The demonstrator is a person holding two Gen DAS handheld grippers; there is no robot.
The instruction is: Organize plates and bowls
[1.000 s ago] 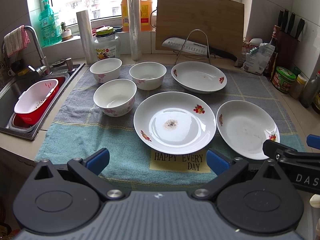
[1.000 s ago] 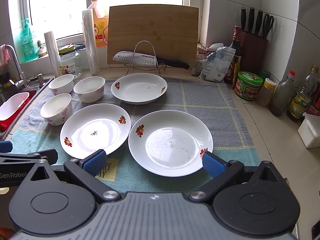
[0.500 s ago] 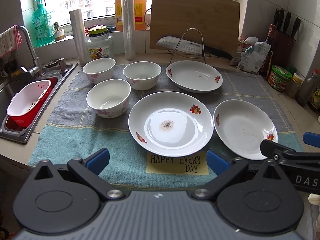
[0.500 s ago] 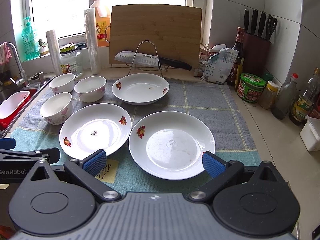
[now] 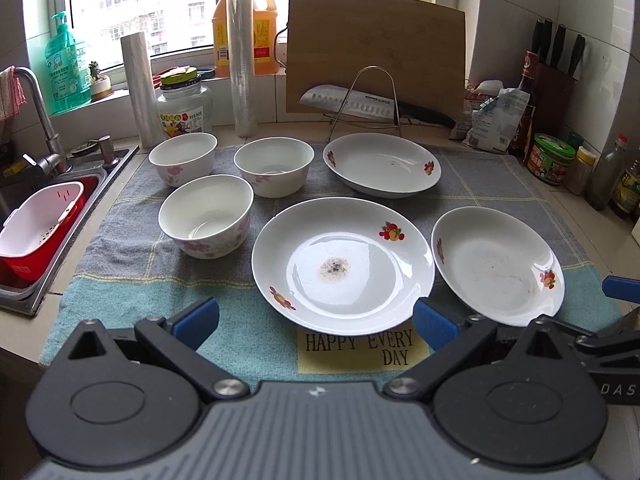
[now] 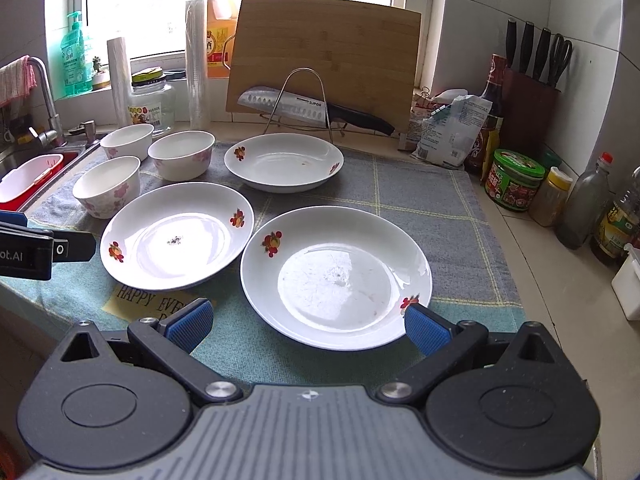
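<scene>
I am holding my left gripper (image 5: pixel 314 320) and right gripper (image 6: pixel 306 322) spread wide, grasping nothing. Just ahead of them three plates (image 5: pixel 344 262) are lying separately on the towel (image 5: pixel 120 300), three bowls (image 5: pixel 206 216) further ahead-left. Nothing is stacked yet; the plates are showing specks and smears.

Cutting board (image 5: pixel 376 52) behind knife (image 5: pixel 360 106); towel (image 5: pixel 132 280) beside sink (image 5: pixel 24 292)
</scene>
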